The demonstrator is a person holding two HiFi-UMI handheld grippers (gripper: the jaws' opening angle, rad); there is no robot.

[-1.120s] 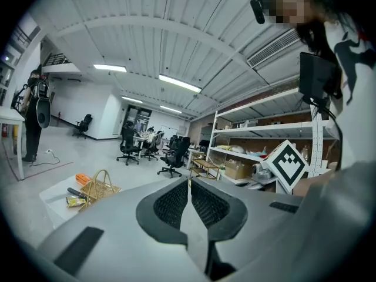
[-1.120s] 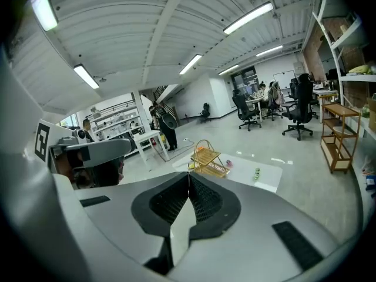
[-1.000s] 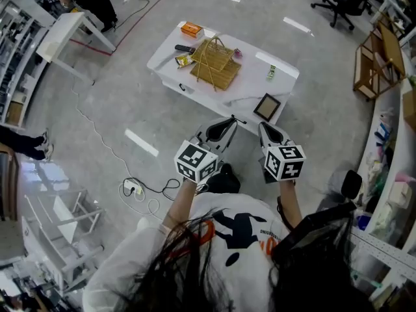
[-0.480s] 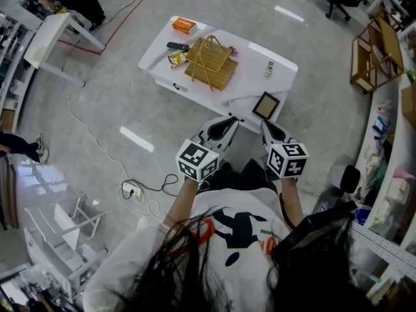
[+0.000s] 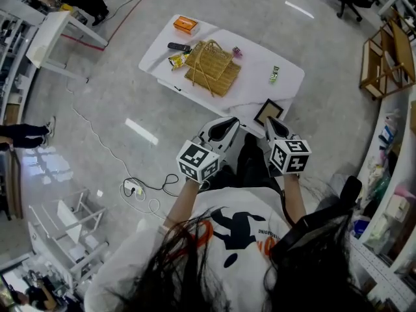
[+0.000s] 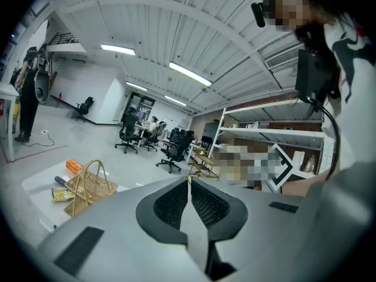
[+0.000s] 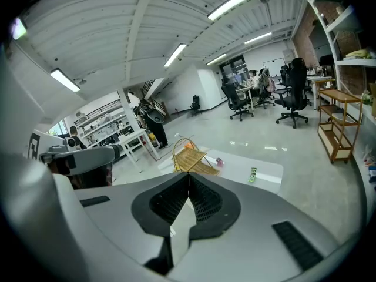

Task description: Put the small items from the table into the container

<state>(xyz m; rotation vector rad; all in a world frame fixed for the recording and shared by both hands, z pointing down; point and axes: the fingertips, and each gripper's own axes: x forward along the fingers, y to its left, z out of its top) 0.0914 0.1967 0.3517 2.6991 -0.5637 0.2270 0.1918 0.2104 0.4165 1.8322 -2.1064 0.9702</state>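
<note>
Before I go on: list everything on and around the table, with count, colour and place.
table: one, white, ahead of the person
basket: one, tan wicker, middle of the table
box: one, orange, far left corner
bar-shaped item: one, black, left of the basket
packet: one, yellow, at the basket's left edge
pink item: one, right of the basket
green item: one, table's right side
frame: one, dark, near edge
power strip: one, white, on the floor at left
left tongs: grey, shut, empty
right tongs: grey, shut, empty

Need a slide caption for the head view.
Person faces white table bearing a woven straw basket, orange box and small green packet; left gripper and right gripper shut, empty.
</note>
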